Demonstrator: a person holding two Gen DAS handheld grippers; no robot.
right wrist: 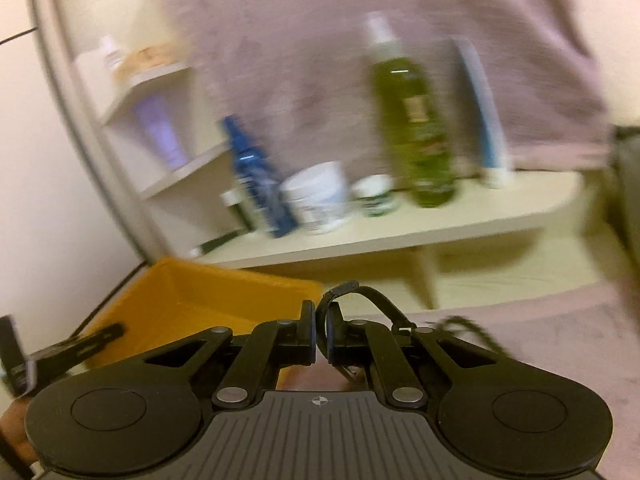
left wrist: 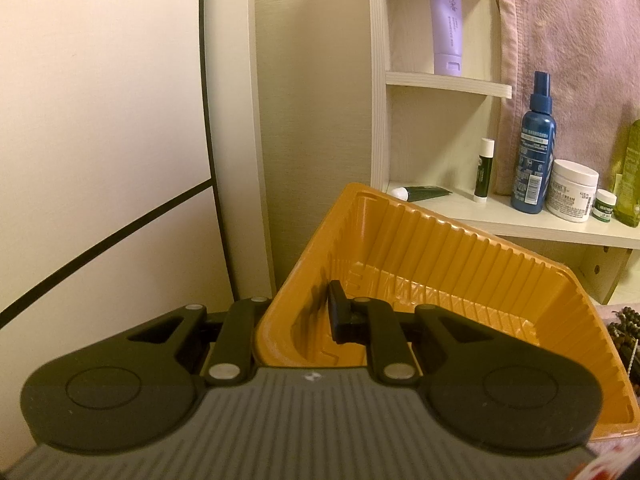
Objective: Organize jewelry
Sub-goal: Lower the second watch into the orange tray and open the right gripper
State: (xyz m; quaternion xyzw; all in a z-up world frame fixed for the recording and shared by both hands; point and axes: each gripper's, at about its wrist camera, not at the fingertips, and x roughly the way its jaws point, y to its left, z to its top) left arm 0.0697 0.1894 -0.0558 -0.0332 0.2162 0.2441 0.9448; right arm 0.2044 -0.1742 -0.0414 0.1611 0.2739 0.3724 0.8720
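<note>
Left wrist view shows the left gripper clamped on the near wall of an orange ribbed plastic tray, one finger inside the tray against the wall and the other outside it, so the tray is held tilted in front of the tongs. Just past the tray's right rim, at the picture's edge, lies a cluster of dark beaded jewelry on a pinkish cloth. Beyond the tray stands a pale wooden shelf unit; on its lower board, from left to right, lie a small dark green tube, an upright lip balm stick, a blue spray bottle, a white cream jar, a small green-labelled jar and part of a green bottle. A lavender tube stands cap-down on the board above, and a pink towel hangs behind the shelves. Right wrist view, heavily blurred, shows the right gripper with its pads brought nearly together on a thin black strap or band that arches over the right finger and trails off to the right; what kind of piece it is cannot be told. To the left and just ahead of these tongs sits the same orange tray, with the tip of the other gripper at its near-left edge. Farther on, the shelf carries the blurred bottles and jars.
</note>
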